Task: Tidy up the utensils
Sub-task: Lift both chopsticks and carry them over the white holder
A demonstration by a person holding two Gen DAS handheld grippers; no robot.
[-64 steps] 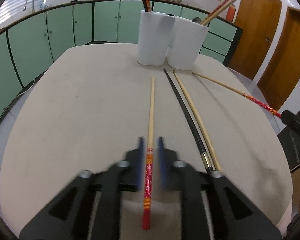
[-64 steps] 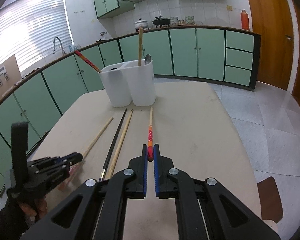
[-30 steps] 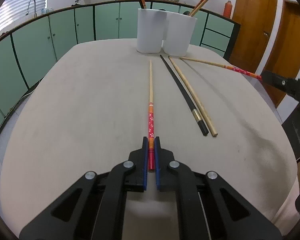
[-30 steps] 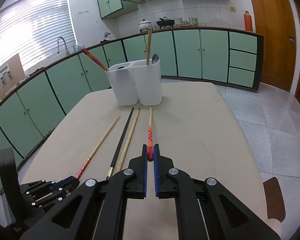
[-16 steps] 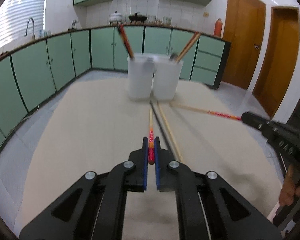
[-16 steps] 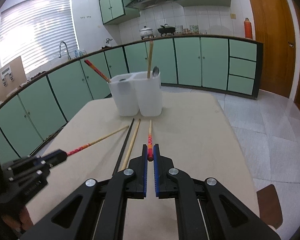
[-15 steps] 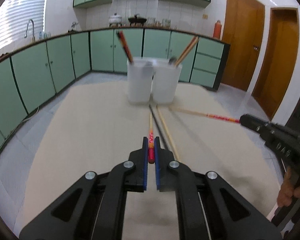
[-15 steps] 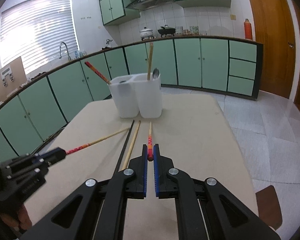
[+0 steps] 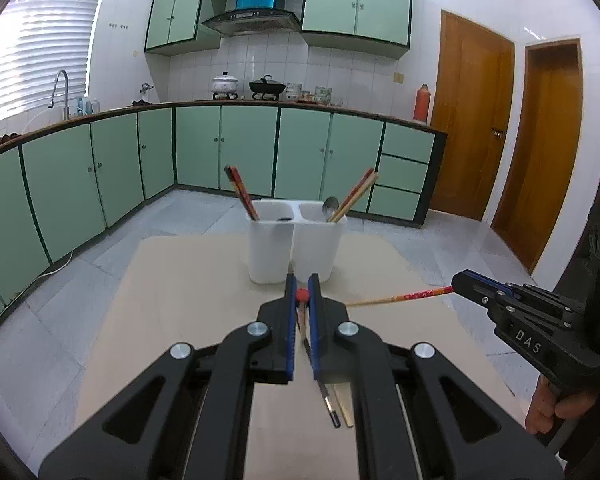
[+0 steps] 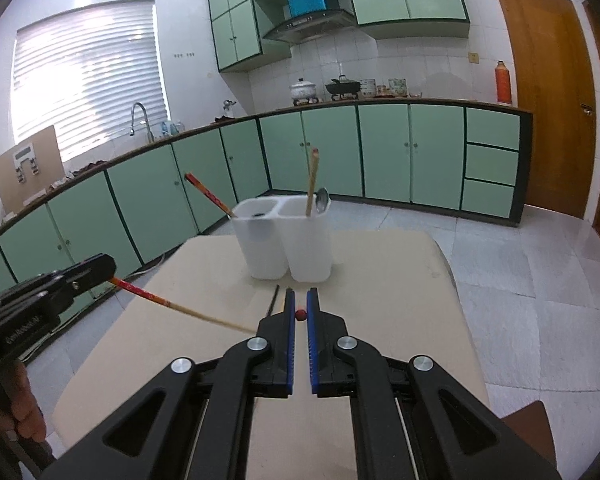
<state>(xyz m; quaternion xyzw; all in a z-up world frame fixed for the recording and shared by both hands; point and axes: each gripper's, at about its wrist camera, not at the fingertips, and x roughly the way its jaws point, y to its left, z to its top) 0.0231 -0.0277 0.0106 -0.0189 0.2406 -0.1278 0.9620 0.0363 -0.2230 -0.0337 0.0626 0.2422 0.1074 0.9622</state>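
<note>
My left gripper is shut on the red end of a chopstick, which hangs down between the fingers above the table. My right gripper is shut on another red-ended chopstick, seen end-on. Each gripper shows in the other's view, the right gripper holding its chopstick and the left gripper holding its chopstick. The white two-compartment holder, also in the right wrist view, stands at the table's far end with chopsticks and a spoon in it.
A black chopstick and a plain wooden one lie on the beige table. The black one's tip also shows in the right wrist view. Green kitchen cabinets and wooden doors surround the table.
Both grippers have lifted their chopsticks well above the table and tipped them downward; the holder now looks farther away and lower.
</note>
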